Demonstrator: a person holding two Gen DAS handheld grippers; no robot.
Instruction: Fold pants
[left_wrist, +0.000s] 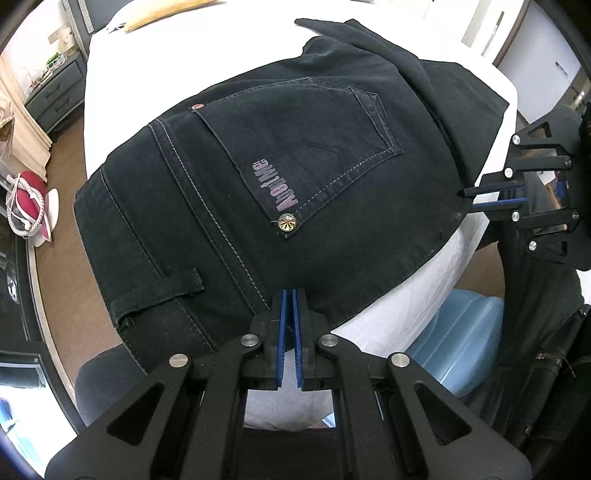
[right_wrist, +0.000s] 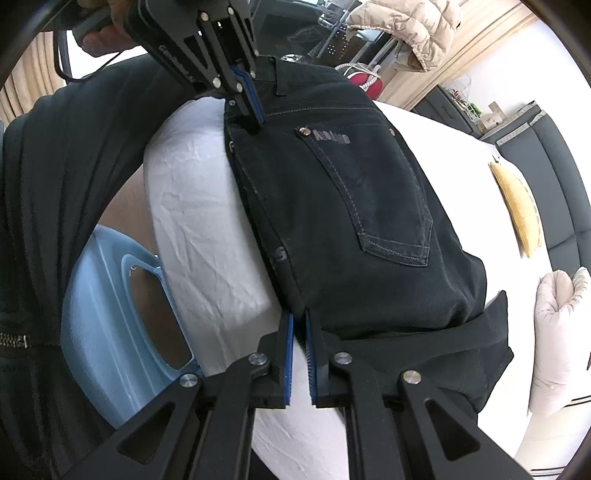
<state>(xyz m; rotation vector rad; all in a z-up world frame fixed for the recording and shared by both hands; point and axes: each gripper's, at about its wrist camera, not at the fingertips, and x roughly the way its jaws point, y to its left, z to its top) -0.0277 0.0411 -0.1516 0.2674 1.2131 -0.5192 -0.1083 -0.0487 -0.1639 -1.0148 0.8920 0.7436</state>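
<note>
Covering most of the scene, the white bed (left_wrist: 110, 74) carries the black pants (left_wrist: 295, 177), which lie seat-up at its near edge with 1 back pocket (left_wrist: 314, 147) facing up and the legs doubled over toward the far side. Beside the bed stands a pale blue plastic tub (right_wrist: 99, 295), and a yellow cushion (right_wrist: 517, 210) lies well apart on the mattress. Both tools are clamped on the pants: the left gripper (left_wrist: 290, 295) pinches the waistband edge, and the right gripper (right_wrist: 298, 317) pinches the near side edge, each pair of blue pads drawn together on the cloth.
</note>
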